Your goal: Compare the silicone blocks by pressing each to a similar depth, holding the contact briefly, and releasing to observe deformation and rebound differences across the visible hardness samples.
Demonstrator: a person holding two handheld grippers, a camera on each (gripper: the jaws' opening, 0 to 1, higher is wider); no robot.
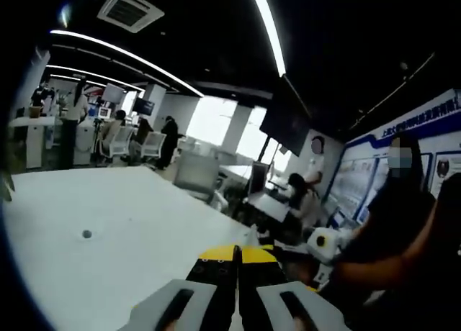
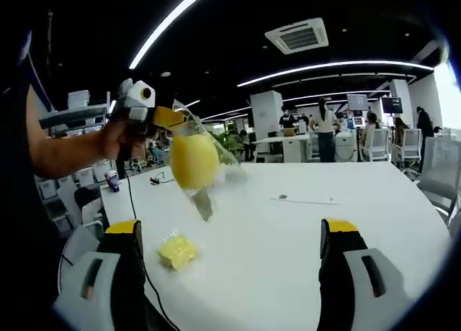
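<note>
The blue-and-white wall board (image 1: pixel 432 133) carries white characters, seemingly Chinese, too blurred to read.

At frame centre of your right gripper view, the yellow block (image 2: pixel 193 160) hangs in clear, glossy plastic film. A second yellow block (image 2: pixel 177 251), lower left, looks matt and film-wrapped. The white table (image 2: pixel 302 252) reads smooth with a slight sheen.

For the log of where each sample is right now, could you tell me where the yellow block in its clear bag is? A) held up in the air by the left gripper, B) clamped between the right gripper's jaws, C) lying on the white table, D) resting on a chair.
A: in the right gripper view the left gripper holds the bagged yellow block up above the white table.
</note>
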